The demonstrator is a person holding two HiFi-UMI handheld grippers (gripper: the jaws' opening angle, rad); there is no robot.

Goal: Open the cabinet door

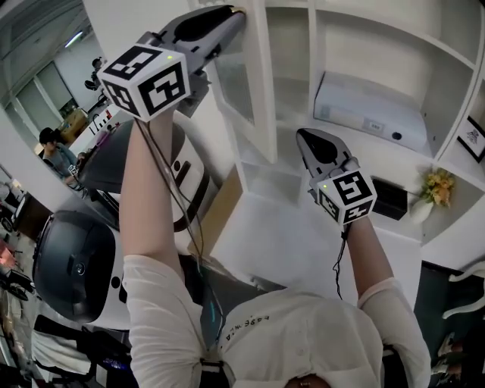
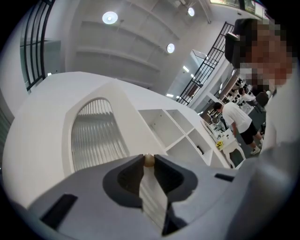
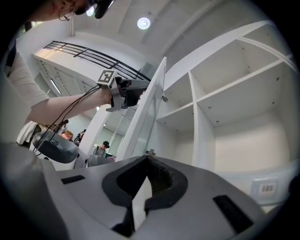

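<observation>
The white cabinet door [image 1: 254, 91] with a ribbed glass panel [image 2: 93, 136] stands swung out from the cabinet. My left gripper [image 1: 236, 14] is raised at the door's top edge and is shut on its small brass knob [image 2: 148, 161], which sits between the jaw tips. In the right gripper view the door's edge [image 3: 151, 105] rises ahead, with the left gripper [image 3: 133, 91] on its far side. My right gripper [image 1: 301, 134] hangs lower, to the right of the door and in front of the open shelves; its jaws [image 3: 146, 158] are shut on nothing.
Inside the cabinet a white boxy device [image 1: 371, 114] lies on a shelf. A black item [image 1: 390, 198] and a vase of yellow flowers [image 1: 436, 186] stand at the right. A cardboard box [image 1: 220, 208] and a dark rounded machine [image 1: 72, 261] are at the left. People stand far off.
</observation>
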